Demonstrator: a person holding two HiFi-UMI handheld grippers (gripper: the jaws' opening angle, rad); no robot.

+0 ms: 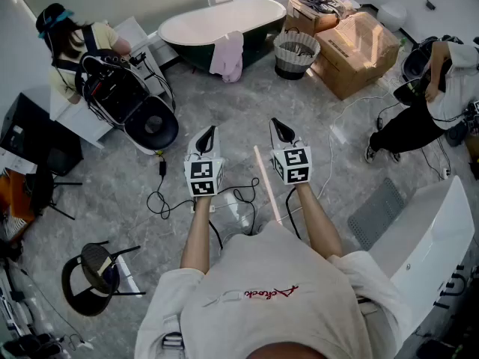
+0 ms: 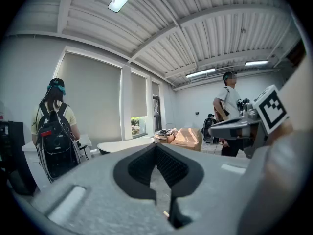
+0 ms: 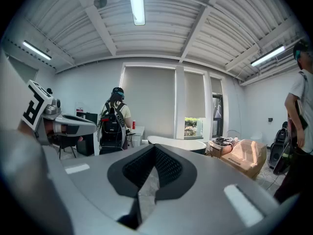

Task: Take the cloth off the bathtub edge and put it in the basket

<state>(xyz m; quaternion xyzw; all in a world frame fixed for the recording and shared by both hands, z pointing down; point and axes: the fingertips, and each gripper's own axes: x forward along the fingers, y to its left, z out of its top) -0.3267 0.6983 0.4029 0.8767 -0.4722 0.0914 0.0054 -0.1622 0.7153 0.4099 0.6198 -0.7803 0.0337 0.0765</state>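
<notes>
A pink cloth [image 1: 228, 57] hangs over the near edge of the white, dark-sided bathtub [image 1: 217, 22] at the top of the head view. Just right of the tub stands a round wire basket [image 1: 296, 54] on the grey floor. My left gripper [image 1: 212, 130] and right gripper [image 1: 275, 123] are held side by side in mid-air, well short of the tub and pointing towards it. Both are shut with nothing between the jaws. The left gripper [image 2: 156, 147] view shows the tub [image 2: 124, 145] far off, as does the right gripper [image 3: 155, 147] view. The cloth is hidden in both gripper views.
Cardboard boxes [image 1: 359, 45] sit right of the basket. A person with a backpack [image 1: 84, 51] stands left of the tub beside a round black-and-white device [image 1: 153, 126]. Another person [image 1: 426, 114] bends at the right. Cables [image 1: 241, 195], a black stool [image 1: 93, 271] and a second white tub [image 1: 426, 241] are nearby.
</notes>
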